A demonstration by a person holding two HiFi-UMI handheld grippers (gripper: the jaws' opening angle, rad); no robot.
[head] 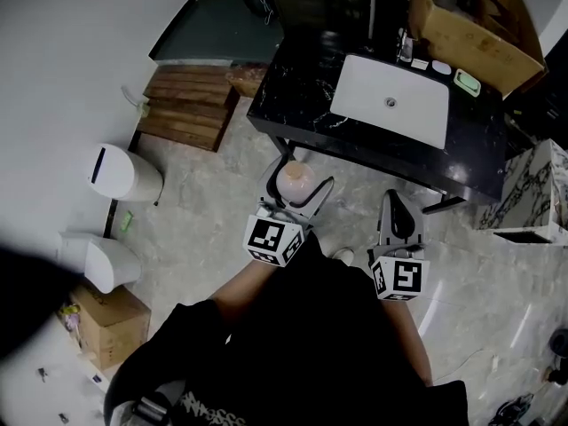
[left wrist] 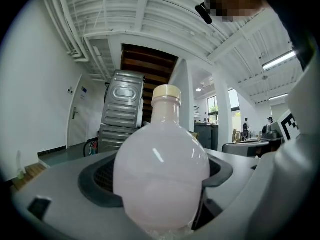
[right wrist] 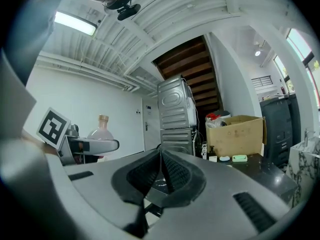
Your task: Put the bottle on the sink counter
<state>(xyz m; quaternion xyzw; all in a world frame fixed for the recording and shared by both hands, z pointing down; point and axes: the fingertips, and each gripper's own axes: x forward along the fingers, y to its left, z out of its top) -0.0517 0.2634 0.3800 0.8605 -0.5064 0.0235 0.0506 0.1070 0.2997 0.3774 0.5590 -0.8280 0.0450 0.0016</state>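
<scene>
Ahead, the black marble sink counter (head: 293, 100) is waiting without the bottle — placement is not yet done. The left gripper (head: 299, 183) is clasping the round pink bottle (left wrist: 161, 169) upright, short of the counter's front edge, while the right gripper (right wrist: 161, 171) is hanging clenched and empty.

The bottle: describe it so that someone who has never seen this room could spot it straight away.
Find the black sink counter with its white basin; the person stands in front of it, a gripper in each hand. The bottle sits upright between the jaws of the left gripper: round-bellied, pale pink, with a cream cap, while the right gripper beside it holds nothing.
</scene>
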